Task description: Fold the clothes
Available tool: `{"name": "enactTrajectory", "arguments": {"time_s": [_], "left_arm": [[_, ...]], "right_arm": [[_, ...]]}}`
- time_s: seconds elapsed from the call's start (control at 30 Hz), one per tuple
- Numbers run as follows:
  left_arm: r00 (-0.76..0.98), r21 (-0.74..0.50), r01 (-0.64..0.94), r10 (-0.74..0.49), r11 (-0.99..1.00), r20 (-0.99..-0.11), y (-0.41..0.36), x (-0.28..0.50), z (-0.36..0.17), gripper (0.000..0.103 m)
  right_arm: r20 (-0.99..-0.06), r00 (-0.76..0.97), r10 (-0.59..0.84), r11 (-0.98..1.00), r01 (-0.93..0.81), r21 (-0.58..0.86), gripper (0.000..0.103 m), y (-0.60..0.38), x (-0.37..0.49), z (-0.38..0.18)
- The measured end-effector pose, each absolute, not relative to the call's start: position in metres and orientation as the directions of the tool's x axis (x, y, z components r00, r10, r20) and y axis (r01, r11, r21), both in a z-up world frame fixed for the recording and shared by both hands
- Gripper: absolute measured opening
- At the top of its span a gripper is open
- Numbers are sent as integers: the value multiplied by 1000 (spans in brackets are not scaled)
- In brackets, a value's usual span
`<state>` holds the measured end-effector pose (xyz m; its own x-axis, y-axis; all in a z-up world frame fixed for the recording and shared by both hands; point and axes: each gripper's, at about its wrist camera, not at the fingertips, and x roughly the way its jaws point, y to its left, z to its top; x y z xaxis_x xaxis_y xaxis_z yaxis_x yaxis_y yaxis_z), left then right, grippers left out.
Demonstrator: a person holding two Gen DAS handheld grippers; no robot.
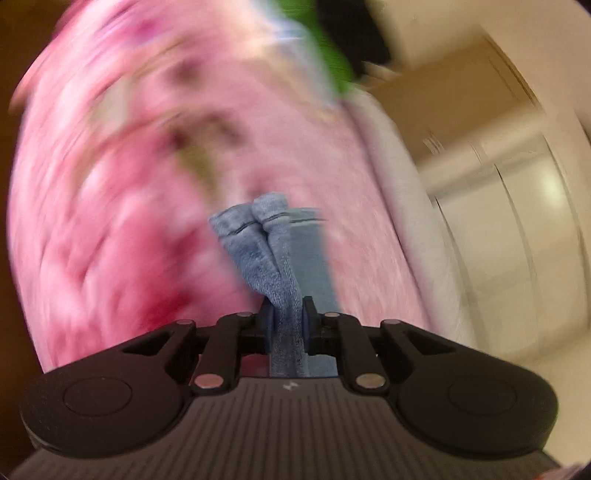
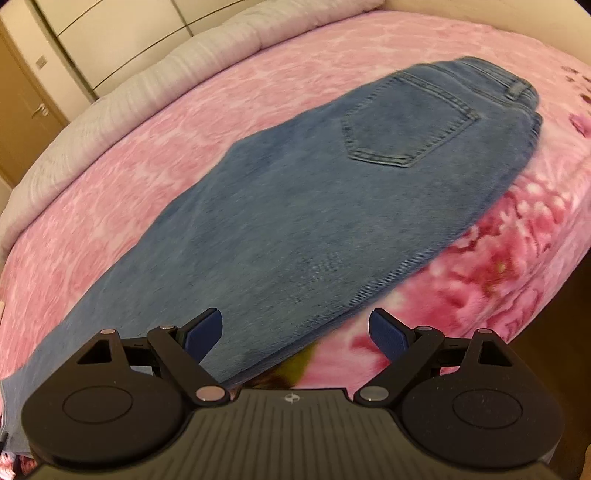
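**Jeans on pink bedspread: left claw clamped on hems, right claw wide**

Jeans [image 2: 295,206] are seen lying flat on a pink floral bedspread [image 2: 258,81], folded lengthwise so that one leg is stacked on the other. In the right wrist view the waistband is found at the upper right and a back pocket [image 2: 410,133] faces up; the legs run down toward the lower left edge of the picture.

Left gripper [image 1: 287,323]: its jaws are drawn in narrow and pressed on a bunched strip of the denim. Two hemmed leg ends [image 1: 266,214] are seen standing out beyond the pads, side by side, with stitched seams visible. Further blue cloth is seen just to the right of the held strip. The background in this view is heavily blurred; only pink bedspread, a white quilted edge [image 1: 399,206] and pale cupboard doors [image 1: 517,221] can be made out.

Right gripper [image 2: 295,334]: its jaws are spread wide, with blue pads [image 2: 388,332] visible on both fingers. Nothing is clamped. It is held over the lower edge of the jeans, the left pad above denim and the right pad above bedspread. Whether the pads touch the cloth cannot be told.

A white quilted border [image 2: 122,96] is noted along the far side of the bed, with a wardrobe [image 2: 110,33] and a brown door [image 2: 26,99] behind it.
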<state>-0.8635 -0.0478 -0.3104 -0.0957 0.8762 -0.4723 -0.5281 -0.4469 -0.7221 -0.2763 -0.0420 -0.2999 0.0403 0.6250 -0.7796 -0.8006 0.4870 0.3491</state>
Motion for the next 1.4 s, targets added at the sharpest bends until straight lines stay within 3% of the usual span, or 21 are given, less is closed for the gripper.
{"name": "enactTrajectory", "arguments": {"time_s": [0.13, 0.3, 0.37, 0.47, 0.57, 0.63, 0.7, 0.8, 0.93, 1.0, 1.07, 1.1, 1.2, 1.3, 1.4], "left_arm": [[-9, -499, -843, 931, -204, -365, -24, -804, -249, 10], [307, -301, -928, 907, 219, -288, -4, -686, -218, 10], [430, -262, -898, 835, 354, -345, 8, -636, -231, 12], [497, -237, -864, 677, 445, -542, 33, -572, -280, 16], [500, -254, -850, 554, 461, -666, 38, -550, -309, 16], [530, -266, -829, 541, 491, -653, 32, -560, -300, 24], [556, -295, -813, 520, 503, -648, 31, -578, -284, 25], [511, -244, -838, 548, 487, -662, 31, -603, -260, 25], [421, -192, -881, 533, 432, -734, 42, -630, -276, 23], [406, -224, -893, 483, 391, -776, 50, -639, -301, 21], [419, -251, -894, 493, 372, -762, 50, -643, -309, 23], [427, -252, -889, 490, 383, -760, 51, -643, -308, 24], [450, -266, -876, 483, 403, -751, 54, -648, -304, 26], [457, -291, -880, 497, 376, -737, 49, -666, -297, 30], [472, -332, -878, 510, 345, -719, 50, -678, -291, 32]], "right_arm": [[-761, 39, 648, 507, -767, 392, 89, -54, -254, -306], [-728, 52, 683, 512, -746, 427, 89, -68, -231, -309], [-714, 67, 697, 516, -739, 434, 88, -72, -222, -309], [-695, 92, 713, 521, -734, 436, 88, -77, -212, -308], [-690, 87, 719, 528, -714, 460, 88, -79, -202, -309], [-680, 76, 729, 520, -708, 478, 88, -81, -197, -308], [-675, 72, 735, 514, -708, 484, 89, -82, -193, -307], [-674, 38, 738, 501, -699, 510, 89, -80, -191, -309], [-630, -116, 768, 408, -669, 621, 89, -65, -206, -312], [-584, -223, 781, 331, -646, 688, 80, -55, -217, -312], [-568, -318, 759, 293, -613, 734, 57, -41, -232, -317], [-559, -364, 745, 276, -595, 755, 56, -34, -240, -319], [-533, -470, 704, 256, -533, 807, 57, -16, -257, -329], [-518, -513, 685, 287, -464, 838, 66, -2, -268, -339], [-535, -521, 666, 326, -441, 836, 67, 14, -275, -345]]}}
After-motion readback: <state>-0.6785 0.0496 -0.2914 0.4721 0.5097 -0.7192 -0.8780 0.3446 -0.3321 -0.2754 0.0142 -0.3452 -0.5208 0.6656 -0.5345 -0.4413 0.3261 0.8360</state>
